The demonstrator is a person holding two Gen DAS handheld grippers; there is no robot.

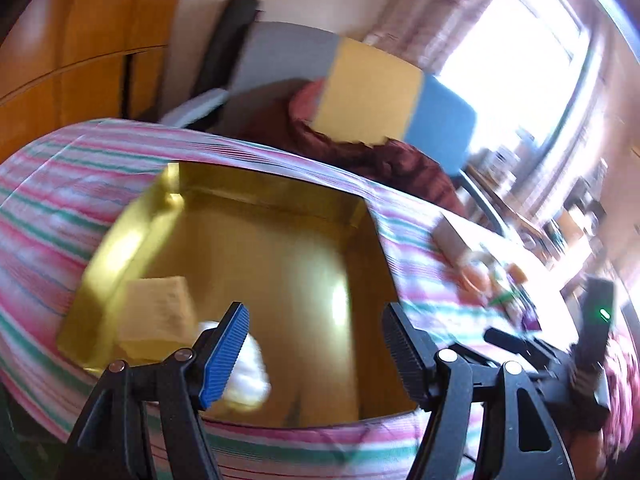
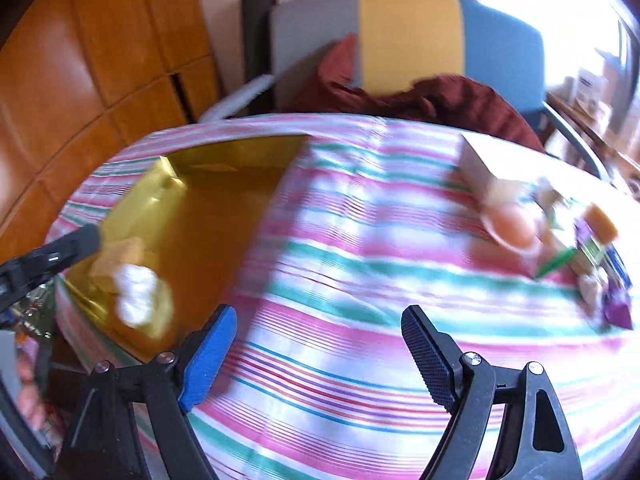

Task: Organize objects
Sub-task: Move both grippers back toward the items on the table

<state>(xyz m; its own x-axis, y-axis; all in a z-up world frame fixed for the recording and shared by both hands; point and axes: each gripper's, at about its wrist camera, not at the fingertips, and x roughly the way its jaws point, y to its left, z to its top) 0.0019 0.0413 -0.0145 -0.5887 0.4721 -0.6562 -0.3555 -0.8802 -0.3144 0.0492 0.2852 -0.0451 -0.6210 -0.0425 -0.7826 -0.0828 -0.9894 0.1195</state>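
Both hand-held grippers empty above the striped tabletop (image 2: 340,264).
We note the left hand-held gripper (image 1: 316,354) spread over the gold box (image 1: 132,236), which holds a yellow block (image 1: 156,312) and white wad (image 1: 250,372); right hand-held gripper (image 2: 318,354) spread, pile of small items (image 2: 580,248) far right.

A gold tray (image 1: 120,240) sits on a pink, green and white striped cloth (image 2: 360,280) near a grey-yellow-blue chair (image 2: 408,40).
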